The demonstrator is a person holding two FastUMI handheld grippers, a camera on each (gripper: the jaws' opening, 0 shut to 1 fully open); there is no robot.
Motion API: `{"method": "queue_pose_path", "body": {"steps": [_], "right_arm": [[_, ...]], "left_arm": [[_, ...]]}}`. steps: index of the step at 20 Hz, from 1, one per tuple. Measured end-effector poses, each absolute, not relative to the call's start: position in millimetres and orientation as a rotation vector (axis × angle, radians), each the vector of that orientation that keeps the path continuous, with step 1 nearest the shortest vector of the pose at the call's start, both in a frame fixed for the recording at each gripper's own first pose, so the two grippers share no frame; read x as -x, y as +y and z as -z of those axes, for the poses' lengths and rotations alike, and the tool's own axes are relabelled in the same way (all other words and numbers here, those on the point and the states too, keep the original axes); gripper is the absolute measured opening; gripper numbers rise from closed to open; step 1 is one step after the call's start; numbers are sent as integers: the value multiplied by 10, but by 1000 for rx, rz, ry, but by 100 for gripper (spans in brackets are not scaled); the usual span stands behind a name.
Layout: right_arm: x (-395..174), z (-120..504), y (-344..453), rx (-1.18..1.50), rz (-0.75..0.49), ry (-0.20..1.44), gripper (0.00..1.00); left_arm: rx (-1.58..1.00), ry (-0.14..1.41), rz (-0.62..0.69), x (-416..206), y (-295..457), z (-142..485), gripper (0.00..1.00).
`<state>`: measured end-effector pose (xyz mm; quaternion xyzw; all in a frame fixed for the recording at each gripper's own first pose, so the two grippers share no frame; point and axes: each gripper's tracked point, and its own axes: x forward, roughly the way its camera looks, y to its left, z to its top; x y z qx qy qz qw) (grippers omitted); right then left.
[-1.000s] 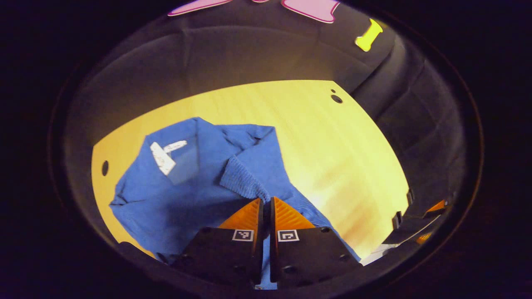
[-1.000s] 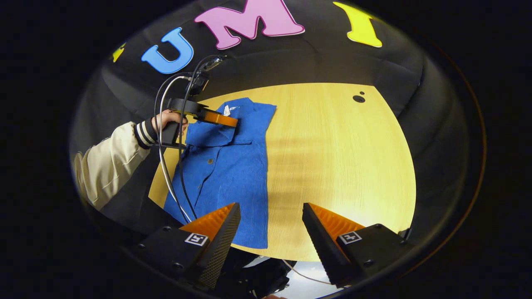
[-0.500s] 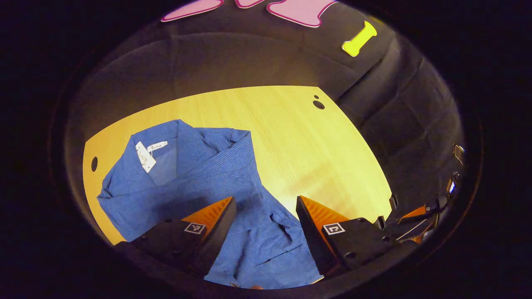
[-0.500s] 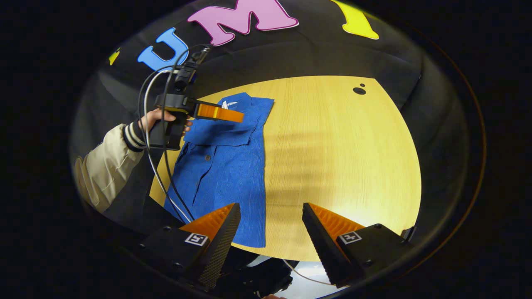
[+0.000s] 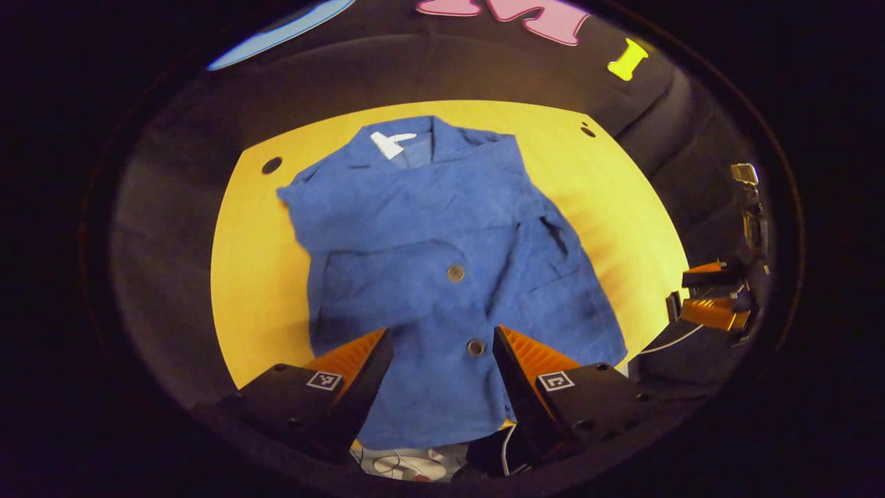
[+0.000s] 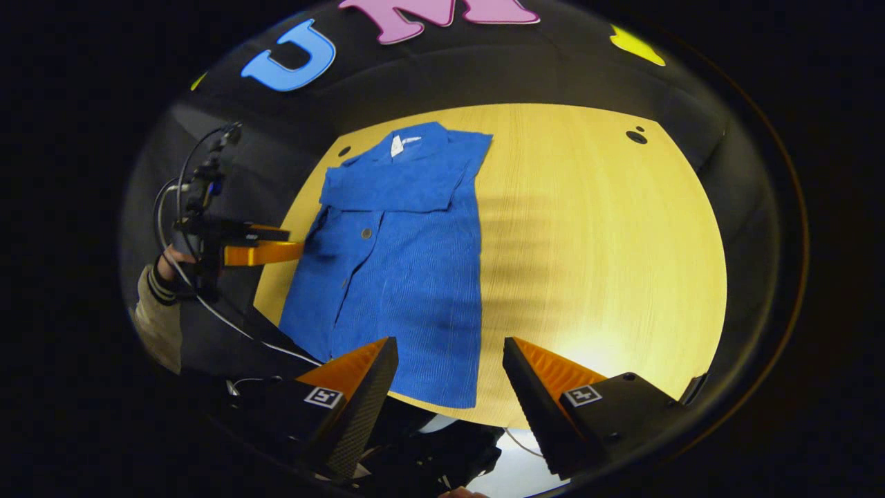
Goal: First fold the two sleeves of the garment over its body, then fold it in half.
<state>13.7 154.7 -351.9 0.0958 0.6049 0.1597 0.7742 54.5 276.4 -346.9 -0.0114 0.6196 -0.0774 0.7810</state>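
Far left in the right gripper view: a hand point(image 6: 166, 259) and a pale sleeve point(image 6: 153, 318) with a striped cuff, holding the left tongs point(image 6: 294, 243) off the table's left edge, tips just short of the garment's side. Spread of those tongs hard to judge from this side-on angle, but plain in the left gripper view: left tongs point(image 5: 442, 342) wide open, gripping nothing, hovering over the lower front of the garment point(image 5: 442, 277), with a button point(image 5: 476, 347) showing in the gap.

Next rightward: blue garment point(image 6: 401, 249) flat on the yellow wooden table point(image 6: 594, 263), toward its left half, collar at the far end, hem at the near edge. Both sleeves folded across the chest, forming a band over the upper body. White tag point(image 5: 390, 142) inside the collar. Second button point(image 5: 455, 272) on the placket, below the folded band. Not yet folded in half.

Right of the garment: bare table, a small dark hole point(image 6: 636, 137) near the far right corner.

Bottom of the right gripper view: right tongs point(image 6: 449, 366) wide apart, empty, above the near table edge, left finger over the garment's hem corner. Same tongs at far right in the left gripper view point(image 5: 705, 294), off the table's edge.
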Motion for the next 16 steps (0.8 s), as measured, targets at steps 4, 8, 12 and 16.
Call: {"method": "queue_pose_path", "body": {"steps": [4, 8, 12, 16], "right_arm": [[136, 3825, 1696, -158, -328, 1392, 99], [448, 4078, 1808, -190, -273, 1505, 99], [650, 4263, 1788, -194, -210, 1591, 100], [800, 4422, 1738, -223, -133, 1668, 100]], "left_arm": [[84, 1476, 31, 373, 3327, 4019, 85], [173, 1605, -23, 908, 3564, 4381, 85], [211, 1648, -75, 1060, 3752, 4557, 86], [249, 1690, -61, 1112, 3701, 4688, 85]]}}
